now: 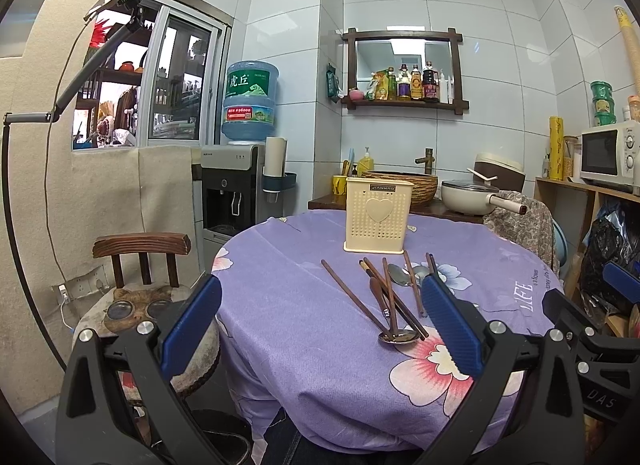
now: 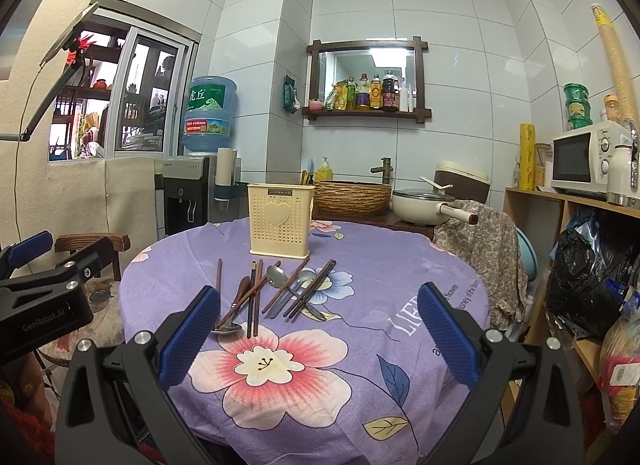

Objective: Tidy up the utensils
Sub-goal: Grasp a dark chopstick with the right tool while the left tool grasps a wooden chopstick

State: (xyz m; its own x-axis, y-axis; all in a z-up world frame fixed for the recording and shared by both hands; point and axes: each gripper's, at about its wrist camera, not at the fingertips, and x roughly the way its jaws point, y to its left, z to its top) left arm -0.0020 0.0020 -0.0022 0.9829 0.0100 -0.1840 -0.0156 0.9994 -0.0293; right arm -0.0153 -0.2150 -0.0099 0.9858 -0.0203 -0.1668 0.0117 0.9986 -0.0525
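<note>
A cream perforated utensil holder (image 1: 377, 220) with a heart on its front stands upright at the far side of the round table; it also shows in the right wrist view (image 2: 279, 219). In front of it lies a loose pile of brown chopsticks (image 1: 352, 295) and metal spoons (image 1: 399, 336), also in the right wrist view as chopsticks (image 2: 256, 297) and spoons (image 2: 276, 276). My left gripper (image 1: 320, 329) is open and empty, held near the table's front left. My right gripper (image 2: 320, 333) is open and empty above the front of the table.
The table wears a purple flowered cloth (image 2: 360, 345). A wooden chair (image 1: 140, 265) stands at its left. Behind the table are a woven basin (image 2: 352, 197), a cream pan (image 2: 424, 205) and a cloth-draped chair (image 2: 480, 241). A shelf with a microwave (image 2: 588, 161) is at the right.
</note>
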